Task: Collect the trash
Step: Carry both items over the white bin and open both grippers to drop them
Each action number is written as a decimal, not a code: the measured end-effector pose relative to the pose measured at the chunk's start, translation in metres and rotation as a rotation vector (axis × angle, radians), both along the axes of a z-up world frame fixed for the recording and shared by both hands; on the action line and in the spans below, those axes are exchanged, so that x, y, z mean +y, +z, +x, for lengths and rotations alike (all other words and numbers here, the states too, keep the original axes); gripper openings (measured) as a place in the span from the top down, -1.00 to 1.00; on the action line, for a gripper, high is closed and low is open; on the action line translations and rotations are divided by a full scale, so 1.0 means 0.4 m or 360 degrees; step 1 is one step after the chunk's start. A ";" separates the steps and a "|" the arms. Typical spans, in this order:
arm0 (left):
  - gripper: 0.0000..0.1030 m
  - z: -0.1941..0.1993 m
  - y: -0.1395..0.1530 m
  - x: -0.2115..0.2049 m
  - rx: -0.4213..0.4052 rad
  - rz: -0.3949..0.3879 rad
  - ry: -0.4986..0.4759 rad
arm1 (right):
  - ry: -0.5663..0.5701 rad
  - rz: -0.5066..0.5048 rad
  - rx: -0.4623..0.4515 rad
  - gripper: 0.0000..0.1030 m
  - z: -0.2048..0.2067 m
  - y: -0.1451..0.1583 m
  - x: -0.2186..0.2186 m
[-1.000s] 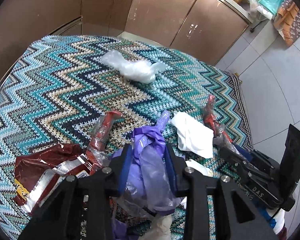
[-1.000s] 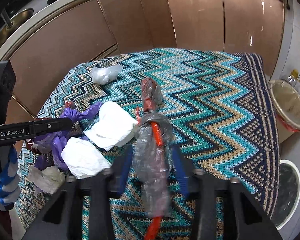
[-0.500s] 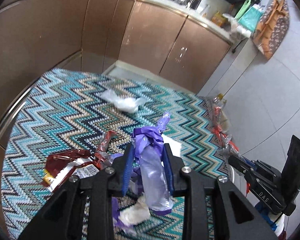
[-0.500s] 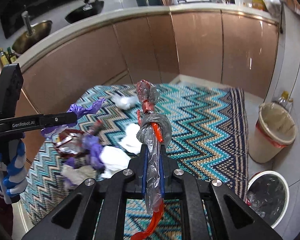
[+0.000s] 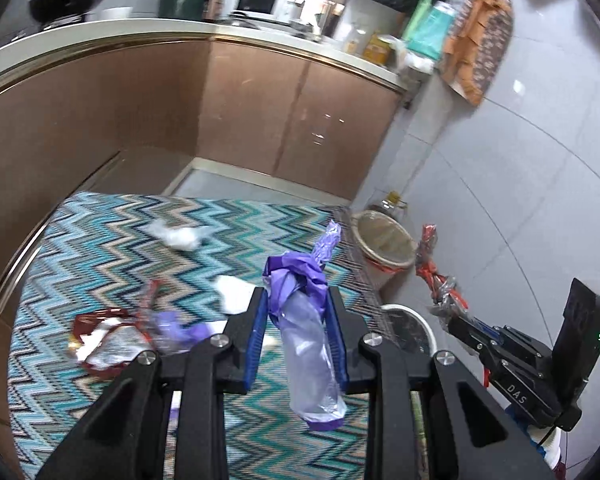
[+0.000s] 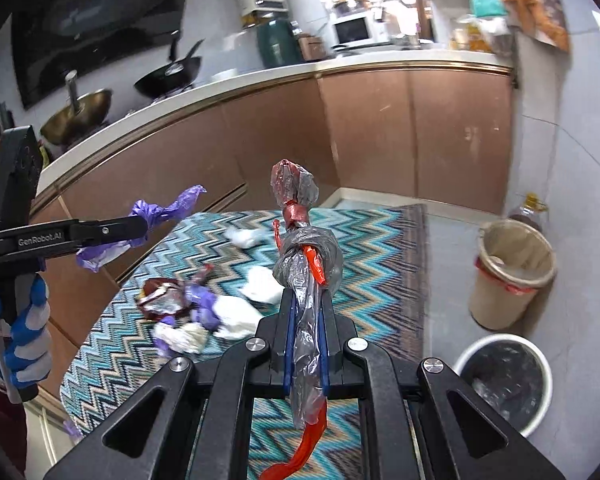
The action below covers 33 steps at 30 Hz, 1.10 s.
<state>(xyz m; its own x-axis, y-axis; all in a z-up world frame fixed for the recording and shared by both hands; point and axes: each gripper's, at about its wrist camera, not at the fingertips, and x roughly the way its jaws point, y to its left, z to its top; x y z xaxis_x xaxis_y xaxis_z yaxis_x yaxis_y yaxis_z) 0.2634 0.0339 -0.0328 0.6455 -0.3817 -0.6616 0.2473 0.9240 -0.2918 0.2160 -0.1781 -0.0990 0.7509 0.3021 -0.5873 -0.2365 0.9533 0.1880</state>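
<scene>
On the left of the right wrist view, a gloved hand (image 6: 24,340) carries the left gripper (image 5: 298,320) above the rug (image 6: 380,248). Its blue pads are clamped on a twisted purple bag (image 5: 304,320), which sticks up past the fingertips and hangs loose below them.

Down on the rug, near its left side, more trash lies in a loose pile: a red foil wrapper (image 6: 160,298), purple scraps (image 6: 202,306) and white tissues (image 6: 236,320). A clear wad (image 6: 244,237) sits apart, farther back.

In the middle, the right gripper (image 6: 306,336) has its jaws pressed narrow on a knotted grey bag (image 6: 306,264) with a red strip trailing out below.

To the right, off the rug on the tiled floor, stand two bins: a tan one (image 6: 514,272) farther away and a white one (image 6: 502,384) with a dark liner nearer.

Judging by this, the step in hand is the carry: both pieces are lifted clear and neither is over a bin yet. The next move calls for swinging both grippers right until each bag hangs above a bin mouth, then opening the jaws. The limp film may cling to the pads, so a small shake could be needed. The pile on the rug is left for later trips.
</scene>
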 end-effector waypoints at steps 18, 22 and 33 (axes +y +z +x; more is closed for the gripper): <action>0.47 0.141 -0.277 -0.768 0.0345 0.0194 -0.0590 | -0.0657 0.0001 0.0329 0.81 0.012 -0.293 -0.519; 0.42 0.184 -0.353 -0.858 0.0437 0.0207 -0.0617 | -0.0699 -0.0004 0.0401 0.74 0.048 -0.347 -0.569; 0.37 0.238 -0.464 -0.935 0.0599 0.0145 -0.0623 | -0.0754 -0.0035 0.0499 0.26 0.100 -0.436 -0.622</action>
